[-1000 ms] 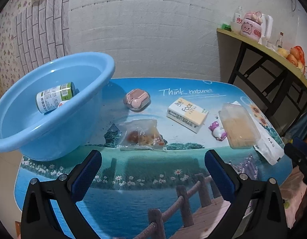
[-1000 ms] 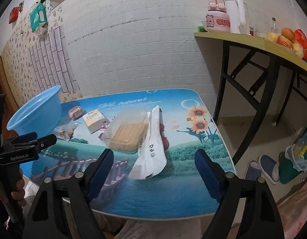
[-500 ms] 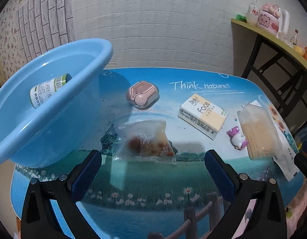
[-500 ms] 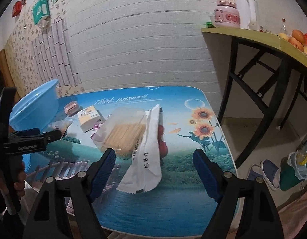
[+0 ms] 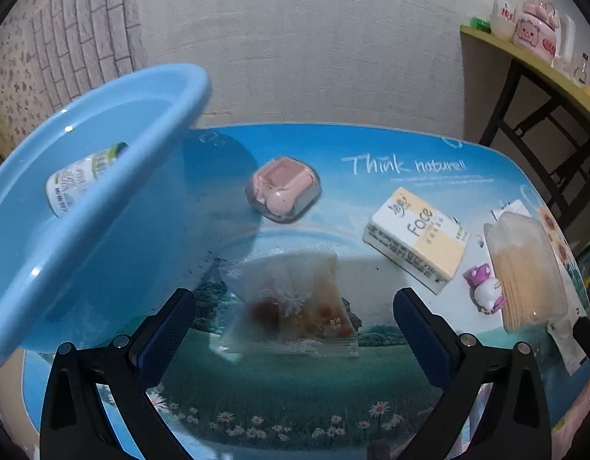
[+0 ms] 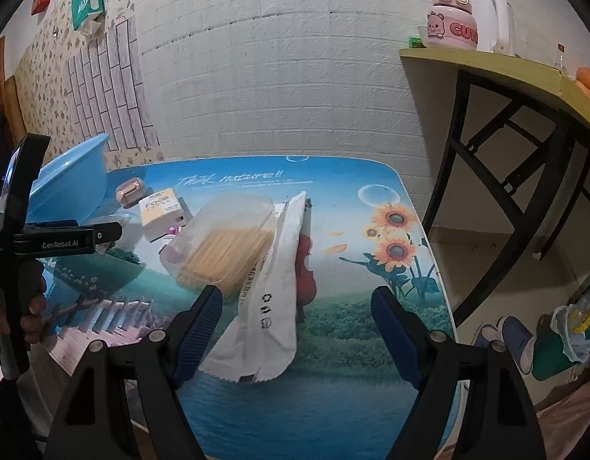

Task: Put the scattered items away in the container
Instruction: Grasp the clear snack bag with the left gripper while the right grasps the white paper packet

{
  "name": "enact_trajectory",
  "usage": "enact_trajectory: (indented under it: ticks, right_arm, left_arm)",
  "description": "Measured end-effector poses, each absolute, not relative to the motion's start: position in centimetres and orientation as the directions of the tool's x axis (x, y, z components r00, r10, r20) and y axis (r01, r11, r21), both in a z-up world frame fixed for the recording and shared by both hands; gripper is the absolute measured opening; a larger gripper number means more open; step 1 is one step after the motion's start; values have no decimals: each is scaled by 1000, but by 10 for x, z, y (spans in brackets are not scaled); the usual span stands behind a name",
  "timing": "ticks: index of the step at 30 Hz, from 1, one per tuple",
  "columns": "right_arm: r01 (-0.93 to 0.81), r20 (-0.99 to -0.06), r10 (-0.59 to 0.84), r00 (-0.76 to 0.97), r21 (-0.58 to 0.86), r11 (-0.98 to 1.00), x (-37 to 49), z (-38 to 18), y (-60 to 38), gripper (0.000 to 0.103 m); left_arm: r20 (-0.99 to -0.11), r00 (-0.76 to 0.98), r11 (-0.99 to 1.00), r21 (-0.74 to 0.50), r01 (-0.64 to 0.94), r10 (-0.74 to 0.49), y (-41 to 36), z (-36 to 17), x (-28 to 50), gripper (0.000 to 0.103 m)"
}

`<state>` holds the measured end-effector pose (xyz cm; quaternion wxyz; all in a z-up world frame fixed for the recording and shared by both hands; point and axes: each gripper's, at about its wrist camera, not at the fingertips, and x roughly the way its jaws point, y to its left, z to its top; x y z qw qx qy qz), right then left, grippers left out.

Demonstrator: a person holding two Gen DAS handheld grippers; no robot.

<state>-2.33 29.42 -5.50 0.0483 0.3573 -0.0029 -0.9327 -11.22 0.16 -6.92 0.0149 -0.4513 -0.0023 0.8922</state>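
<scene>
A blue basin (image 5: 95, 207) stands at the table's left with a white-and-green bottle (image 5: 80, 180) lying inside. My left gripper (image 5: 295, 326) is open, its jaws either side of a clear snack bag (image 5: 291, 303) just ahead. Beyond lie a pink case (image 5: 283, 188), a yellow tissue pack (image 5: 417, 237), a purple toy (image 5: 484, 287) and a clear box of sticks (image 5: 525, 268). My right gripper (image 6: 296, 329) is open over a white pouch (image 6: 271, 299), next to the clear box (image 6: 225, 241). The basin (image 6: 70, 184) shows far left there.
The table (image 6: 352, 402) has a printed landscape cover and sits against a white brick wall. A yellow shelf on black legs (image 6: 525, 76) stands to the right with a pink jar and a kettle. Shoes and bags lie on the floor at right.
My left gripper has moved forward and down toward the snack bag, which now lies between its jaws. My right gripper has moved forward over the white pouch. Both stay open.
</scene>
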Motion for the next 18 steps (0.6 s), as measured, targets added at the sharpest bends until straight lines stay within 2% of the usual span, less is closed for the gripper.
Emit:
enact_trajectory:
  ticks: [14, 18]
  right_arm:
    - [156, -701, -161, -695, 72, -985, -34, -68, 284, 62]
    - [148, -707, -168, -687, 90, -985, -36, -73, 285, 55]
  left_arm:
    - [-825, -564, -998, -7, -55, 37, 8, -75, -120, 101]
    - [-818, -573, -997, -5, -83, 52, 10, -75, -120, 94]
